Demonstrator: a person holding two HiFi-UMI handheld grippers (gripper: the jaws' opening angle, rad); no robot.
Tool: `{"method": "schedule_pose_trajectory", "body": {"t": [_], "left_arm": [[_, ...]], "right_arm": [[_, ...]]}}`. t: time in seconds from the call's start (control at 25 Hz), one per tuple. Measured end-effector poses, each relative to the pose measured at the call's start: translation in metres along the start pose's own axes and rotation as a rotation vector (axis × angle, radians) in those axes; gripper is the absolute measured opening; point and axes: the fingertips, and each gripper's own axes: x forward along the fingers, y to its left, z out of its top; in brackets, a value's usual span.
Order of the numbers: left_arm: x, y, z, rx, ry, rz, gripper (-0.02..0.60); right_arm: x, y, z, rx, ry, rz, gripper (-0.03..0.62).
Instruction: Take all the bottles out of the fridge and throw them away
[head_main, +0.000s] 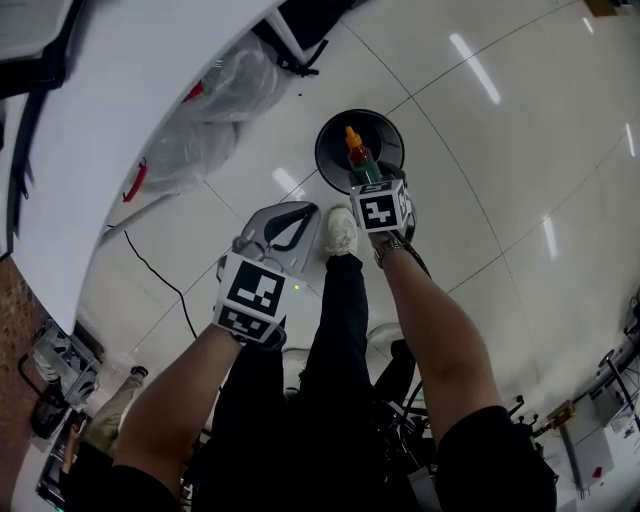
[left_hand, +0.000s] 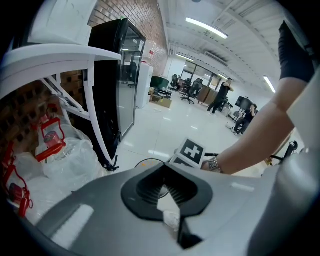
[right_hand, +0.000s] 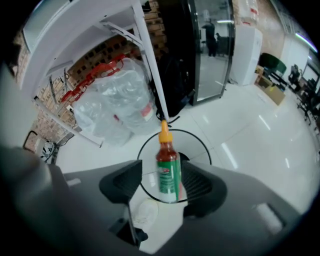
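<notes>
A hot sauce bottle (right_hand: 168, 172) with an orange cap and green label lies between the jaws of my right gripper (right_hand: 162, 189), cap pointing away, directly over the round black bin (right_hand: 142, 150). Its side rests by the right pad, and floor shows between it and the left pad, so the jaws stand open around it. In the head view the bottle (head_main: 357, 155) sticks out past the right gripper (head_main: 372, 182) above the bin (head_main: 330, 135). My left gripper (head_main: 305, 212) hangs lower left of the bin, tips together, empty (left_hand: 161, 172).
The black glass-door fridge (left_hand: 112, 85) stands behind a white table (head_main: 120, 120) on white legs. Clear plastic bags (head_main: 210, 110) with red handles lie under the table beside the bin. The person's white shoe (head_main: 342, 232) is just short of the bin. People stand far off (left_hand: 222, 92).
</notes>
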Motion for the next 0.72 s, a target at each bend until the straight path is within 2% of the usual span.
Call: {"method": "schedule_pose_trajectory", "body": {"t": [0.4, 0.6, 0.72], "left_arm": [[-0.007, -0.002, 0.011, -0.009, -0.012, 0.015, 0.003], [-0.027, -0.007, 0.027, -0.013, -0.037, 0.040, 0.005], [-0.047, -0.011, 0.039, -0.022, -0.058, 0.064, 0.003]], "right_arm": [[-0.017, 0.009, 0.004, 0.000, -0.006, 0.028, 0.249], [-0.049, 0.023, 0.017, -0.003, -0.042, 0.053, 0.249], [-0.078, 0.036, 0.034, -0.043, -0.076, 0.071, 0.247]]}}
